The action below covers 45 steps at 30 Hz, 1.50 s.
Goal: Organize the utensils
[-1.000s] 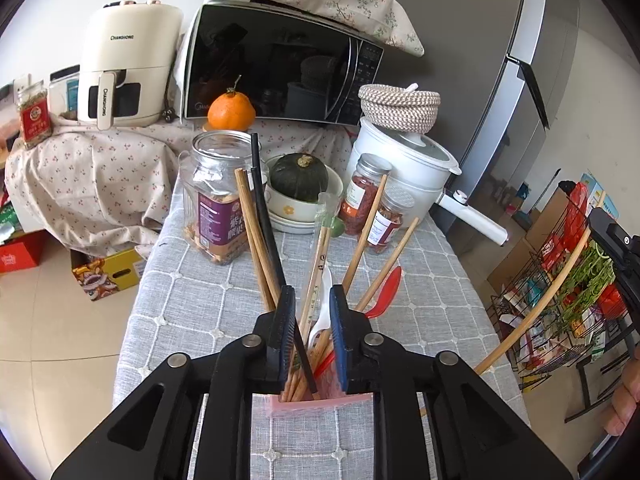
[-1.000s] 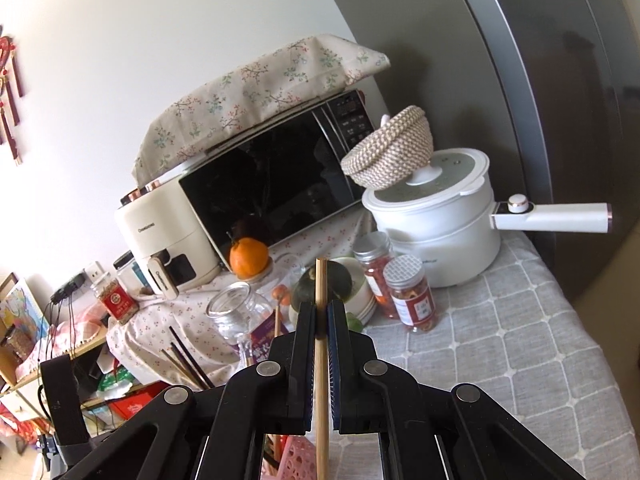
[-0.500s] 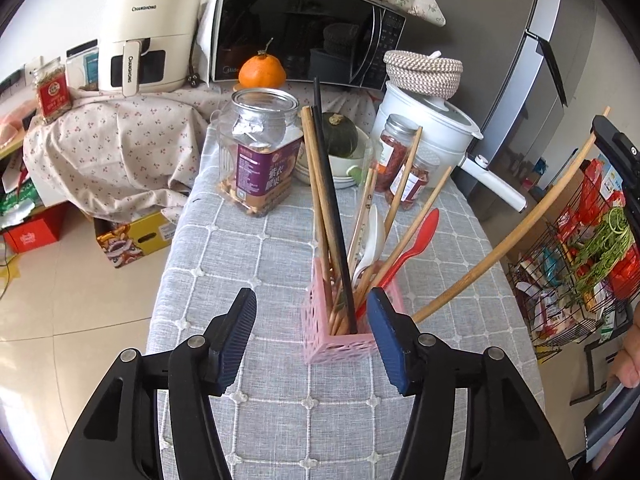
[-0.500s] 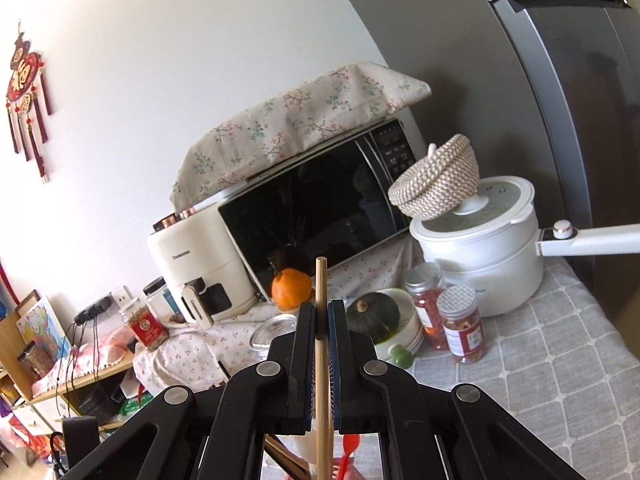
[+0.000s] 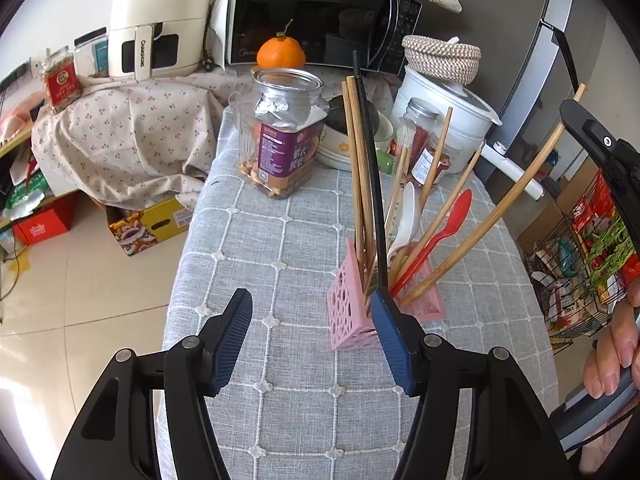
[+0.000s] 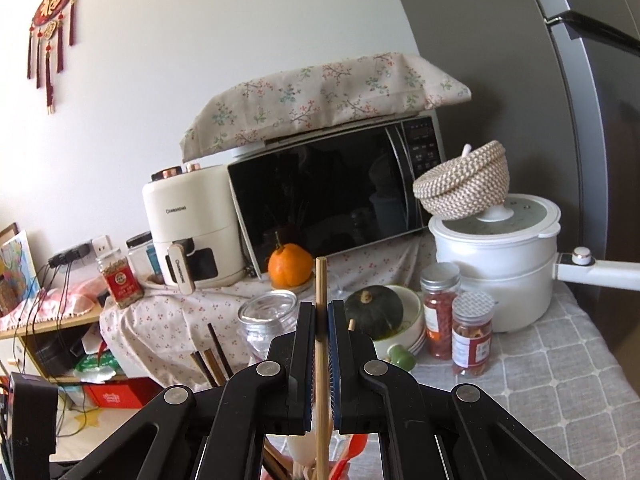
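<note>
Chopstick (image 6: pixel 320 354), pale bamboo, pinched by the right gripper (image 6: pixel 320 320), lower end in the pink holder (image 5: pixel 352 320) on the table (image 5: pixel 280 380); left gripper (image 5: pixel 312 312) empty, jaws just widened.

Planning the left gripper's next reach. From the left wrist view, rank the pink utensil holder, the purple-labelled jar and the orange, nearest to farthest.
1. Pink utensil holder: just ahead, by the right jaw of the left gripper.
2. Purple-labelled jar: mid-table, centre.
3. Orange: behind the jar, before the microwave.
</note>
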Available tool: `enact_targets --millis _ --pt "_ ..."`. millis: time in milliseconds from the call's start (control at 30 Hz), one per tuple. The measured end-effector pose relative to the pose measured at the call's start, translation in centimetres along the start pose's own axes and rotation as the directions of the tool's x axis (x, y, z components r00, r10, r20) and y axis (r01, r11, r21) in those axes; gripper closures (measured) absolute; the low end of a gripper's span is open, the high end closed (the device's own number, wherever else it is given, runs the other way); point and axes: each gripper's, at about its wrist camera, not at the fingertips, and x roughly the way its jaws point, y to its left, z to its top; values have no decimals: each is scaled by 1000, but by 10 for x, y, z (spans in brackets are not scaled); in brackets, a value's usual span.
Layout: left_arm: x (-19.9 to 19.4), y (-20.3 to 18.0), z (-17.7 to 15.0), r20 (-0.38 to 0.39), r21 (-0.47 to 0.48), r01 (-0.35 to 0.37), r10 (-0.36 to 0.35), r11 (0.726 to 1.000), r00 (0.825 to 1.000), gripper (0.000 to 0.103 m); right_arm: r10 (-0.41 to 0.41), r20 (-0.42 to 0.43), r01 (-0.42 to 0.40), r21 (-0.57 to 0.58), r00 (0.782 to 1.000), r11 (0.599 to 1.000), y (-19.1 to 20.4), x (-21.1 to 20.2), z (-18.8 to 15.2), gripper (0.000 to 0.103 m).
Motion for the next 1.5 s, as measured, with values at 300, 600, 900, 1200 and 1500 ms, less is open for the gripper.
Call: enact_targets --millis 300,600,900,1200,1500 --pt "1 -4 -1 -3 15 -13 13 1000 1000 34 7 -81 -6 9 997 1000 -2 17 -19 97" --pt "-13 -17 -7 18 21 -43 43 999 999 25 44 -165 -25 115 985 993 -28 0 -12 46" --pt "-37 -58 -24 65 46 -65 62 997 996 16 -87 -310 138 144 947 980 -70 -49 -20 28" --pt "-52 -80 -46 76 61 -79 74 995 994 15 -185 -441 236 63 878 970 -82 -84 -49 18" --pt "-55 -97 -52 94 102 -57 47 993 994 15 -255 -478 265 -48 840 963 -80 -83 -68 13"
